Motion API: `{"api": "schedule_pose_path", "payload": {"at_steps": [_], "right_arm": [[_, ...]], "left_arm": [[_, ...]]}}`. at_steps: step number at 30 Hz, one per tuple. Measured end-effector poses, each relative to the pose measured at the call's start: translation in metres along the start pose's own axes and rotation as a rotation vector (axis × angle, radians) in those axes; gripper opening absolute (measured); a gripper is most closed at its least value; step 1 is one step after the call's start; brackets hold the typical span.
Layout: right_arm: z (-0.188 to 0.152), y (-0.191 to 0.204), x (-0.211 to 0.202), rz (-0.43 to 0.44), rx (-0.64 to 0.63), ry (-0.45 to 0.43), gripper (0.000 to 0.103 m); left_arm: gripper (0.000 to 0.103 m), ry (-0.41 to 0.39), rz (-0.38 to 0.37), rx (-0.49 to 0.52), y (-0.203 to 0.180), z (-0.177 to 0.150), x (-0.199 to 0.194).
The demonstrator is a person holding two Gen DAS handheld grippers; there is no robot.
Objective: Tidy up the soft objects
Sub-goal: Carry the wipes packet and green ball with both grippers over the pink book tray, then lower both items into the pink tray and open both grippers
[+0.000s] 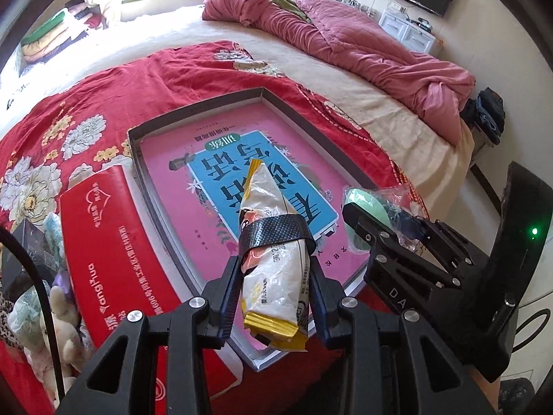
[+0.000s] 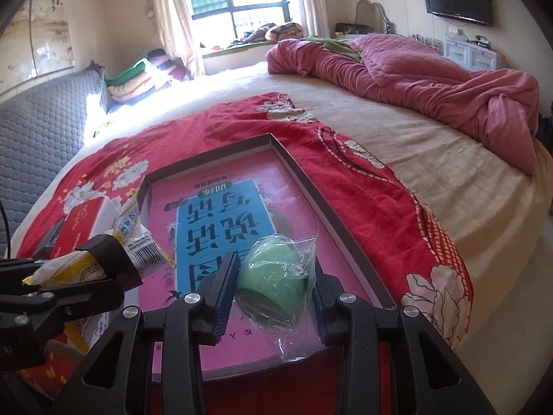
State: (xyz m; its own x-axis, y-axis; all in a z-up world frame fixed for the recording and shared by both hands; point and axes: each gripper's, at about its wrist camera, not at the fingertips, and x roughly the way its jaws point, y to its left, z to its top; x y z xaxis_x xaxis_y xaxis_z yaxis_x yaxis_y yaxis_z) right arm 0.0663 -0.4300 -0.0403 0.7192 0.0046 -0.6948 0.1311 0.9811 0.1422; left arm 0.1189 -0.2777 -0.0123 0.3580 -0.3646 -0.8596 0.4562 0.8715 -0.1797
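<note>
My left gripper point(image 1: 274, 297) is shut on a white and yellow snack packet point(image 1: 273, 269), which a black band crosses near its middle. It hangs over the near end of a shallow grey box point(image 1: 204, 107) lined with a pink and blue sheet. My right gripper point(image 2: 271, 294) is shut on a green round thing in clear plastic wrap point(image 2: 273, 273), also above the box's near end point(image 2: 345, 221). The right gripper point(image 1: 376, 228) with its green load shows at the right of the left wrist view. The left gripper point(image 2: 103, 263) with the packet point(image 2: 138, 238) shows at the left of the right wrist view.
The box lies on a red flowered cloth point(image 1: 103, 83) spread over a wide bed point(image 2: 397, 145). A red carton point(image 1: 103, 242) sits left of the box, with plush toys point(image 1: 58, 311) beside it. A rumpled pink quilt point(image 2: 432, 79) covers the bed's far right. Folded blankets point(image 2: 138, 79) are stacked near the window.
</note>
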Motion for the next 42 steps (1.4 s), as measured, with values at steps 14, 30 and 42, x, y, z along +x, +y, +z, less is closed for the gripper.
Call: {"api": "schedule_pose_path", "payload": {"at_steps": [14,30,42], "right_arm": [[-0.006,-0.008,0.013,0.006,0.033,0.044,0.042],[-0.006,-0.014,0.014,0.000,0.060,0.055,0.059],[0.001,-0.015,-0.012,0.017,0.067,-0.042,0.073]], "left_arm": [[0.038,0.110,0.024,0.061,-0.012,0.002,0.027],[0.050,0.142,0.051,0.086,-0.017,0.005,0.031],[0.061,0.011,0.046,0.052,-0.005,-0.004,-0.019]]}}
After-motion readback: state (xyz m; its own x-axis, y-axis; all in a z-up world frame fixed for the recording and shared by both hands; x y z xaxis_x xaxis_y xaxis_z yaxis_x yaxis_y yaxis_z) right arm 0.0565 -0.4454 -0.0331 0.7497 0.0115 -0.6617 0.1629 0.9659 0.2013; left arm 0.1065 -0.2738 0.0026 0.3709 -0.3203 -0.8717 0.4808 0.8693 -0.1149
